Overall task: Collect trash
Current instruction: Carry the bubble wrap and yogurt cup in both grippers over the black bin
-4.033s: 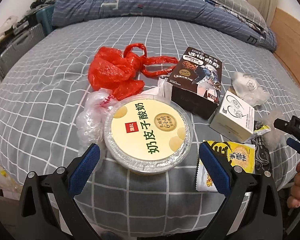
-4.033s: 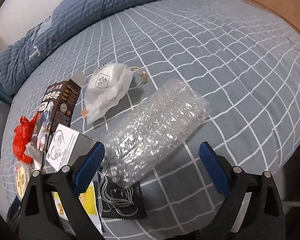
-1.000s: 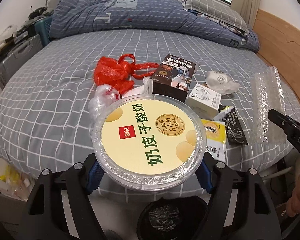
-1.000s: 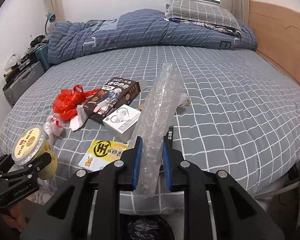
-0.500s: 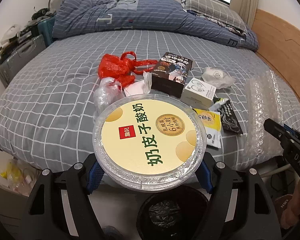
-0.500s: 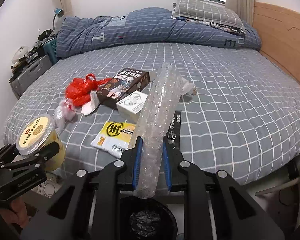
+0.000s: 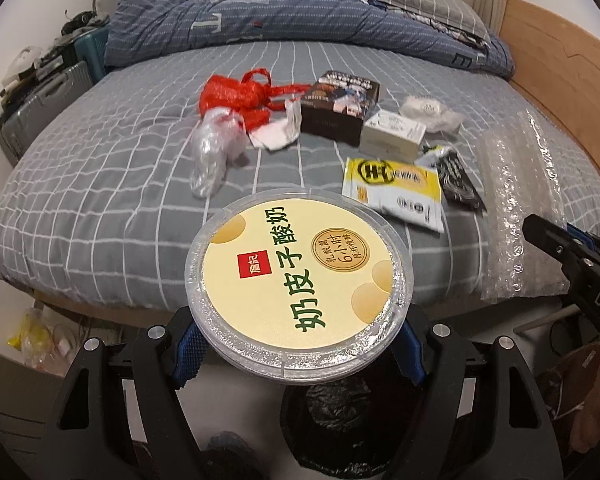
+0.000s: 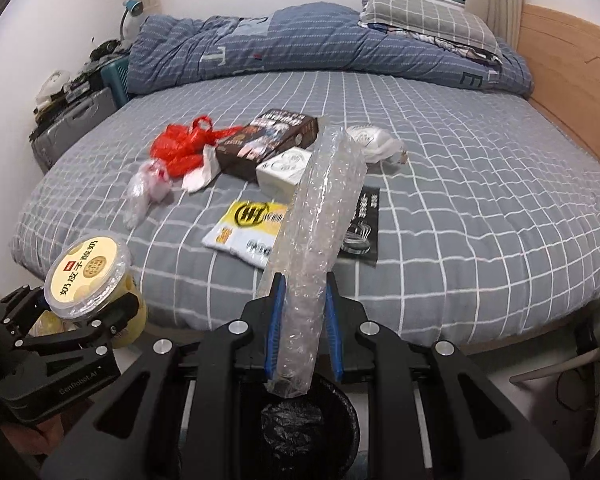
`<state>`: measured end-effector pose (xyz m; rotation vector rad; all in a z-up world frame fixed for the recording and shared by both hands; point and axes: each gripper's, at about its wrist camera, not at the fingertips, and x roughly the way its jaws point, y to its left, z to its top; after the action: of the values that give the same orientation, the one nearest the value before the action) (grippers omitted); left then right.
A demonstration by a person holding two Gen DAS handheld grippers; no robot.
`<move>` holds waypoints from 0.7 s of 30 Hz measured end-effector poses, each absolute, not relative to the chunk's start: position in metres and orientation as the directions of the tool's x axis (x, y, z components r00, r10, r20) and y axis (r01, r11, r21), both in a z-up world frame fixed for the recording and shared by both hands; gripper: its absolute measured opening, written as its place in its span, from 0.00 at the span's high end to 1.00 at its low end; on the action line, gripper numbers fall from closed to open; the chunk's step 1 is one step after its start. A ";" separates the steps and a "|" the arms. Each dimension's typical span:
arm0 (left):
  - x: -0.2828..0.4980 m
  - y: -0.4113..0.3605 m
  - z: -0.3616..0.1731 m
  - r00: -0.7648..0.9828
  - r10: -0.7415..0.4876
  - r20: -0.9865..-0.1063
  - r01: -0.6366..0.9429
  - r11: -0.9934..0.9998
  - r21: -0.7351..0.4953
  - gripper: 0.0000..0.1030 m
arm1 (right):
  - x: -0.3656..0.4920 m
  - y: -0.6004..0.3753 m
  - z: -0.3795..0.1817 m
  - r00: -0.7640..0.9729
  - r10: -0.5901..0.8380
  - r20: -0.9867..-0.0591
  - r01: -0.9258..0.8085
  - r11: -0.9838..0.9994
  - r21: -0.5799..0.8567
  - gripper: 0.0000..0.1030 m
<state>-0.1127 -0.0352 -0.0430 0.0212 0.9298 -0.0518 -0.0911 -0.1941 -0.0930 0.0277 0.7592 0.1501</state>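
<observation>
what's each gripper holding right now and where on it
The left gripper clamps the round yellow-lidded yogurt tub by its sides, under the rim. The right gripper pinches the clear bubble-wrap sleeve near its lower end.

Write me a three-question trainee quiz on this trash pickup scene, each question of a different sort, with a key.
1. True or false: the left tongs grip the yogurt tub by its sides.
2. Multiple choice: what do the right tongs hold? A) red plastic bag B) bubble wrap C) face mask
3. Short answer: what dark container sits below both pairs of tongs, off the foot of the bed?

Key:
1. True.
2. B: the bubble wrap stands clamped between the blue pads; the red plastic bag and the face mask lie on the bed.
3. A trash bin lined with a black bag.
</observation>
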 end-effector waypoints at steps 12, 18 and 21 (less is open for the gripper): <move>-0.151 -0.023 -0.061 0.559 -0.028 -0.829 0.018 1.000 -0.021 0.28 | -0.123 -0.180 -0.116 0.671 0.155 -0.725 -0.167 0.984 0.056 0.82; -0.170 -0.017 -0.073 0.527 -0.034 -0.849 0.011 0.999 -0.033 0.28 | -0.135 -0.178 -0.129 0.643 0.151 -0.751 -0.168 0.984 0.054 0.82; -0.177 -0.014 -0.078 0.510 -0.031 -0.860 0.001 0.999 -0.036 0.28 | -0.138 -0.177 -0.135 0.627 0.152 -0.764 -0.170 0.984 0.055 0.82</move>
<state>-0.1773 -0.0140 -0.0782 -0.0326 1.0359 -0.0193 -0.1378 -0.1771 -0.1349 -0.0231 0.8738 0.1846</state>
